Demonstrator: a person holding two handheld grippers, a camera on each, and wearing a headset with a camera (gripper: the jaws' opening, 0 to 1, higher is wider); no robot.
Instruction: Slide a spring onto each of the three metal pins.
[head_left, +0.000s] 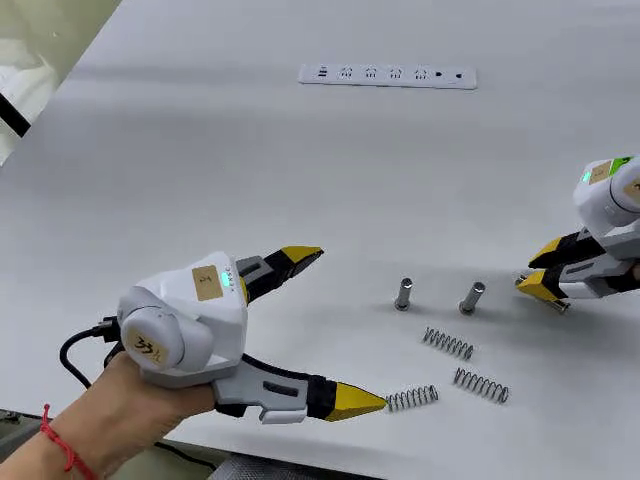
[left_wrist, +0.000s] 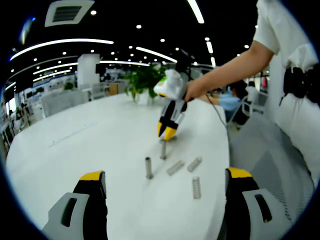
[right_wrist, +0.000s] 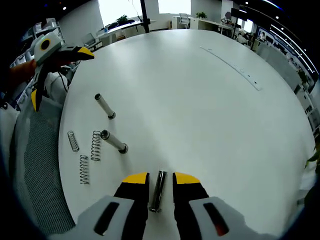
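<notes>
Two metal pins (head_left: 403, 293) (head_left: 471, 297) stand upright on the white table (head_left: 250, 160). Three springs (head_left: 447, 344) (head_left: 481, 385) (head_left: 412, 397) lie loose just in front of them. My left gripper (head_left: 335, 328) hovers at the near left, open wide and empty, with the nearest spring (left_wrist: 196, 187) ahead between its jaws. My right gripper (right_wrist: 160, 176) is low at the table on the right, its jaws slightly apart on either side of a third pin (right_wrist: 159, 190), which lies flat. A small gap shows on each side of that pin.
A white power strip (head_left: 388, 75) lies at the far side of the table. A black cable (head_left: 75, 345) trails from the left gripper over the near table edge. Bare tabletop stretches left of the pins.
</notes>
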